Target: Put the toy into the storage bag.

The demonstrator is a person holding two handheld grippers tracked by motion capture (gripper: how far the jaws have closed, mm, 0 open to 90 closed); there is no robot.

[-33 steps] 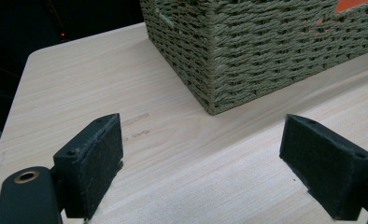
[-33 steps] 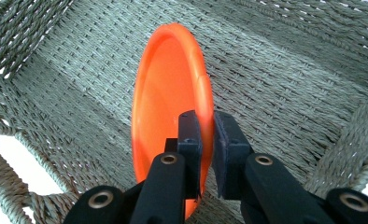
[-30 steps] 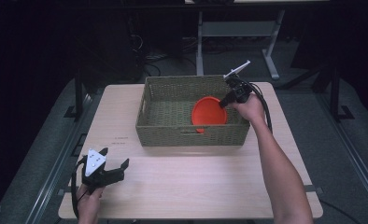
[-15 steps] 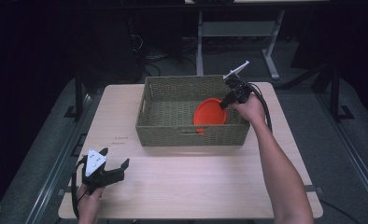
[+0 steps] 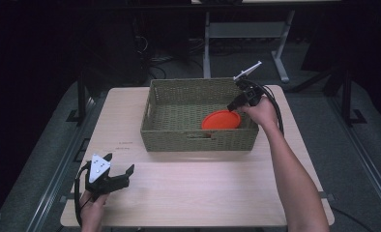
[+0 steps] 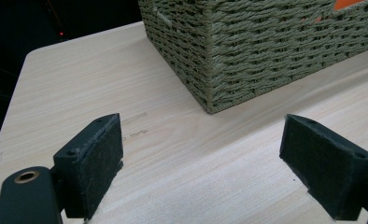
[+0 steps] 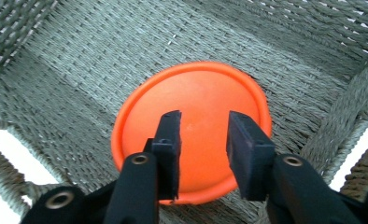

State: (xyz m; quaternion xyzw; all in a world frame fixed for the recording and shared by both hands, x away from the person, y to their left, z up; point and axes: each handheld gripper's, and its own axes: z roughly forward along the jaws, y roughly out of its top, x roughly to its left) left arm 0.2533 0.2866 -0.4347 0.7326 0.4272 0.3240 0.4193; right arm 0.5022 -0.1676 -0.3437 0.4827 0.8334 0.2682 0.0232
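An orange disc (image 5: pixel 221 119) (image 7: pixel 191 107) lies flat on the floor of the woven basket (image 5: pixel 198 137), at its right end. My right gripper (image 5: pixel 232 107) (image 7: pixel 203 121) hangs just above the disc, pointing down into the basket. Its jaws have just been opening and stand apart, gripping nothing; the disc is free below them. My left gripper (image 5: pixel 119 162) (image 6: pixel 201 144) rests at the table's near left corner. It is wide open over bare wood and faces the basket's corner (image 6: pixel 210 84).
The basket sits at the far middle of the light wooden table (image 5: pixel 198 193). Its right wall is close beside my right gripper. Dark floor and metal stand legs (image 5: pixel 280 67) lie beyond the table.
The orange disc stood tilted up at my right gripper before; now it lies flat and lower on the basket floor. Neither hand has shifted.
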